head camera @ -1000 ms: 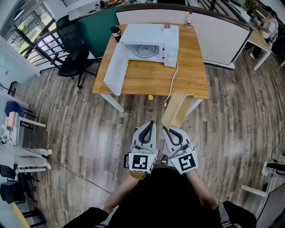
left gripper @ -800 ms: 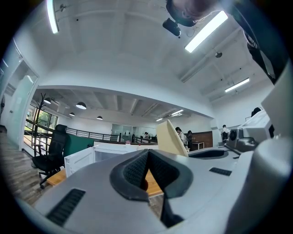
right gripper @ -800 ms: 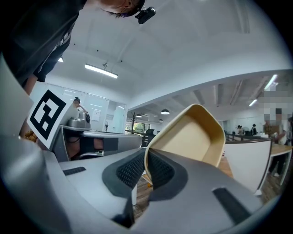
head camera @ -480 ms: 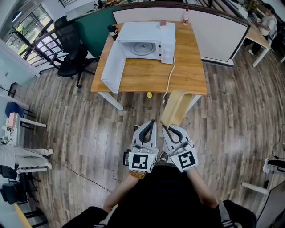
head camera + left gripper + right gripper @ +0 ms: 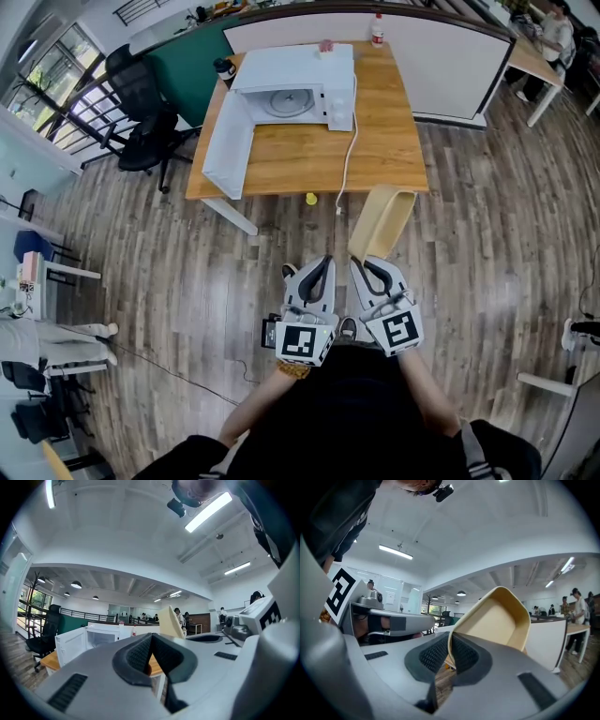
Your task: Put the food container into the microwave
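Pinching rim of beige food container [image 5: 384, 217] in right tongs [image 5: 367, 266]; container tilted, projecting ahead of tips. Left tongs [image 5: 321, 264] pressed together, empty, just beside right. Microwave [image 5: 292, 82], door open, on table [image 5: 380, 141], well ahead of both.

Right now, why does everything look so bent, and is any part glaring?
Head view: wide lens bows the wooden floor, light even. Left gripper view: ceiling strip light glares white. Right gripper view: dark round edges; food container looks sharp.

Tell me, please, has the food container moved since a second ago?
Yes: the food container has shifted slightly right, toward the front right corner of the table in the head view.
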A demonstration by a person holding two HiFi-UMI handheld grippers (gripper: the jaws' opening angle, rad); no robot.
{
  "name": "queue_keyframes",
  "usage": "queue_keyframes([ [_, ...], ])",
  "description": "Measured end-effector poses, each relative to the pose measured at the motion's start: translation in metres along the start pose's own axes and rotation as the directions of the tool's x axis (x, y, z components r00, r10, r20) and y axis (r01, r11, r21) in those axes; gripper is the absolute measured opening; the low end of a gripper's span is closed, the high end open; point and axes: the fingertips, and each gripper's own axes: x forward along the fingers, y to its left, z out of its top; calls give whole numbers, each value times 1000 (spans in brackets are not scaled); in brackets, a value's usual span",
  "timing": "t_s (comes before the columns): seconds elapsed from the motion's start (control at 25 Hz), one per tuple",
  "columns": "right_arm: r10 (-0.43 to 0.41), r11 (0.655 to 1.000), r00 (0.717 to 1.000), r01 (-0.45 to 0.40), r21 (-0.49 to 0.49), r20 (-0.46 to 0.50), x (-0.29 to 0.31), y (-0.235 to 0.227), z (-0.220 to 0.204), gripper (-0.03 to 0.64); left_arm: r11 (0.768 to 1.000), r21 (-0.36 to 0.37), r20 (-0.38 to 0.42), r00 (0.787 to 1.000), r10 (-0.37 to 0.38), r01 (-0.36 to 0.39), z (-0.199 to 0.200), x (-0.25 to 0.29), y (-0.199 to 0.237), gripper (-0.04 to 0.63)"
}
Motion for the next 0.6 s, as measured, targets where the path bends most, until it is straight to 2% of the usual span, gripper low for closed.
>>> queue_keyframes([
  [0.6, -115, 993, 993, 115, 14, -31, -26, -47, -11, 25, 994, -9, 8, 994, -109, 109, -2, 32, -36, 20],
])
